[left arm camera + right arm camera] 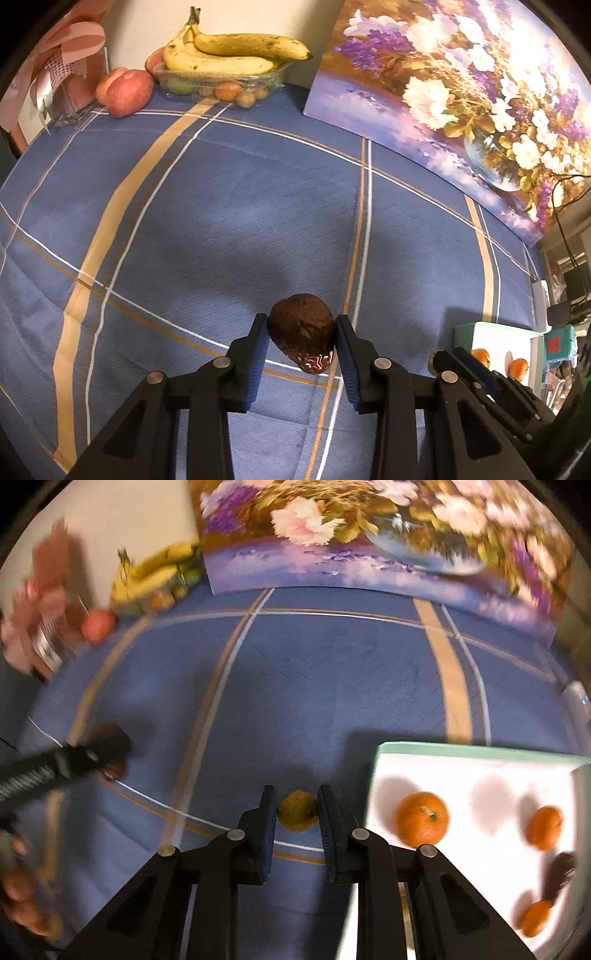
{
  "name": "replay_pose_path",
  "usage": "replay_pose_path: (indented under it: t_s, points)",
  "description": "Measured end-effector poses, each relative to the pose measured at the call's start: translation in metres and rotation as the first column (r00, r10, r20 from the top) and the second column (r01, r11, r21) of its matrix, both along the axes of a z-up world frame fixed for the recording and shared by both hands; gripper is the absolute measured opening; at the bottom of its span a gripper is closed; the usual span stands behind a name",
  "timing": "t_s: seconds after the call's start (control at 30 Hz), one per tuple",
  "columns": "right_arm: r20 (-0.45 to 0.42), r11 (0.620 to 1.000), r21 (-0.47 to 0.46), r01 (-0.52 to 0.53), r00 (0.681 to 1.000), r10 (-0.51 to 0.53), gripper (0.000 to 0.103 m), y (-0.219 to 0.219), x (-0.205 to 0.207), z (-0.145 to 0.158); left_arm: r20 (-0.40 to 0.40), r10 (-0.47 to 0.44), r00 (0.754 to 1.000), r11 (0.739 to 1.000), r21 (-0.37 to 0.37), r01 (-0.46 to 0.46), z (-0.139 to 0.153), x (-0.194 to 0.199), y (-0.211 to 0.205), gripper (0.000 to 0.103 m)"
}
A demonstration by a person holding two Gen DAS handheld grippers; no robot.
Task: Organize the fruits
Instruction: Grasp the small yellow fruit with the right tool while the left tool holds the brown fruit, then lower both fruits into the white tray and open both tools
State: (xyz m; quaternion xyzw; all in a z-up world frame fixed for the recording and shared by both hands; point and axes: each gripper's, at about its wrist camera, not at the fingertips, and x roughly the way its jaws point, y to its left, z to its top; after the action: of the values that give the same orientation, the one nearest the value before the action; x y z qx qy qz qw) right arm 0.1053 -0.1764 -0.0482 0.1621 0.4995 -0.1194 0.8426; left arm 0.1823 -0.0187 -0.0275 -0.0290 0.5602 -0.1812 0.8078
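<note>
My left gripper [300, 325] is shut on a dark brown avocado [301, 330] just above the blue checked cloth; it also shows at the left of the right wrist view [107, 751]. My right gripper [297, 805] is shut on a small yellow-brown round fruit [297, 810] beside a white tray [480, 771]. The tray holds three oranges [422, 819] and a dark fruit [559, 875]. A clear plastic container [221, 83] at the back holds bananas [229, 51] and small fruits. A red apple [125, 92] lies beside it.
A flower painting [461, 96] leans against the wall at the back right. A pink ribboned gift box [55, 85] stands at the back left. The white tray shows at the lower right of the left wrist view [495, 332], near the table's edge.
</note>
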Motion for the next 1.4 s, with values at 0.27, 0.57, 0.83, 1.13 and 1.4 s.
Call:
replay_pose_path:
  t_s: [0.27, 0.57, 0.83, 1.13, 1.4]
  points:
    - [0.034, 0.998, 0.013, 0.067, 0.997, -0.067, 0.023, -0.015, -0.016, 0.027, 0.013, -0.057, 0.998, 0.998, -0.011, 0.057, 0.009, -0.014, -0.025, 0.038]
    - [0.006, 0.959, -0.032, 0.283, 0.959, -0.283, 0.023, -0.078, -0.067, 0.046, 0.028, -0.22, 0.975, 0.975, -0.031, 0.221, 0.02, -0.048, -0.088, 0.038]
    - [0.021, 0.929, -0.022, 0.369, 0.929, -0.369, 0.023, -0.113, -0.106, 0.056, 0.024, -0.371, 0.928, 0.929, 0.015, 0.371, 0.014, -0.089, -0.145, 0.038]
    - [0.008, 0.927, 0.009, 0.375, 0.927, -0.375, 0.023, -0.125, -0.119, 0.046, -0.004, -0.415, 0.91, 0.908, 0.051, 0.415, 0.0, -0.104, -0.166, 0.038]
    - [-0.058, 0.934, 0.024, 0.357, 0.933, -0.355, 0.024, -0.126, -0.115, 0.02, -0.003, -0.425, 0.905, 0.903, 0.073, 0.424, -0.004, -0.108, -0.171, 0.038]
